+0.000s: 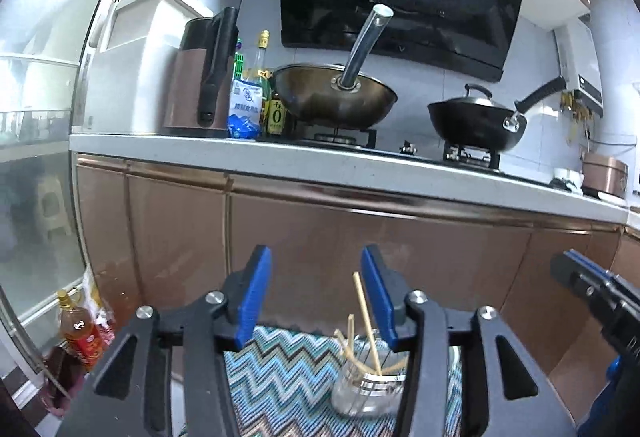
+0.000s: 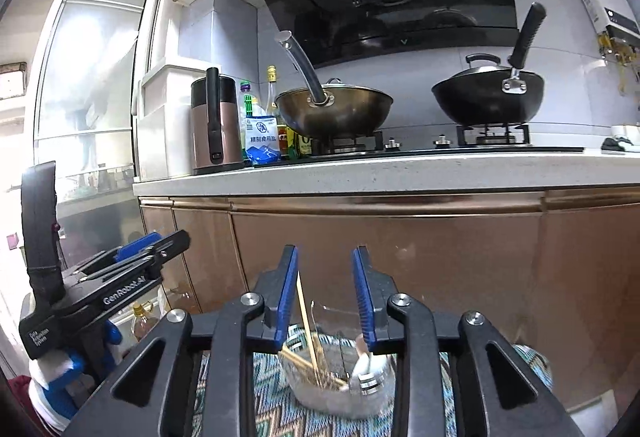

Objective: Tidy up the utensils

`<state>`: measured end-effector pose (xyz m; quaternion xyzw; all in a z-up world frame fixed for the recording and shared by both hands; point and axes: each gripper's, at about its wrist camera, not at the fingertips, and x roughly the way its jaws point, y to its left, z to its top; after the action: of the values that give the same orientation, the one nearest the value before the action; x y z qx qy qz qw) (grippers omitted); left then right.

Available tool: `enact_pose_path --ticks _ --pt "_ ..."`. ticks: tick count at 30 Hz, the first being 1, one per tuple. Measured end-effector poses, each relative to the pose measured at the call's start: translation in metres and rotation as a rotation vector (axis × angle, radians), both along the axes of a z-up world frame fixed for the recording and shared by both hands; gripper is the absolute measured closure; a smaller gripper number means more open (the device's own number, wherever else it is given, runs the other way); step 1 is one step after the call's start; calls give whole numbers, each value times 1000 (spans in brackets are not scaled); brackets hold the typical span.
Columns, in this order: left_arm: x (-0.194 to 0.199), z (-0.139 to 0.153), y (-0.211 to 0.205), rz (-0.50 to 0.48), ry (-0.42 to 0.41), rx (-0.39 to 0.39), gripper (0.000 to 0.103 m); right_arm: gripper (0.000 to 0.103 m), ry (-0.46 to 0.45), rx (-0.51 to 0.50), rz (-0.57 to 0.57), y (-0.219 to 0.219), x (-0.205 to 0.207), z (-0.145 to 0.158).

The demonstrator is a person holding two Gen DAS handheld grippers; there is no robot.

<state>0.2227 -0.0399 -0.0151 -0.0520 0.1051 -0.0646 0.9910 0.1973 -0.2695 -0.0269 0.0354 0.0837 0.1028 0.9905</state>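
Both claws hang with their blue pads spread apart and nothing between them: the left claw (image 1: 316, 297) and the right claw (image 2: 325, 297). Below them, a clear glass jar (image 2: 340, 389) stands on a zigzag-patterned cloth (image 1: 280, 369) and holds the wooden chopsticks (image 2: 306, 321), which lean at angles. The left claw's body reads "GenRobot.AI". On the desk (image 2: 360, 173), a blue-and-white salt bag (image 2: 262, 141) bears Chinese characters, beside a bottle marked "0" (image 1: 277, 115).
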Motion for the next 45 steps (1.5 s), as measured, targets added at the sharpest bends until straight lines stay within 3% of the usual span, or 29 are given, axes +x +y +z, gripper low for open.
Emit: enact_pose_path --ticks 12,24,30,42,45 --pt "-52 -6 23 17 48 109 54 68 47 -30 -31 -3 -52 -3" --pt "-78 -26 51 66 145 148 53 64 107 -36 -63 -7 -87 -21" --pt "-100 -27 62 82 153 152 45 58 113 -35 -83 -10 -111 -24" --pt "-140 -16 68 114 117 154 40 44 84 -7 -132 -24 -153 -21" --pt "-148 -13 68 116 111 147 40 34 71 -8 -139 -25 -164 -21"
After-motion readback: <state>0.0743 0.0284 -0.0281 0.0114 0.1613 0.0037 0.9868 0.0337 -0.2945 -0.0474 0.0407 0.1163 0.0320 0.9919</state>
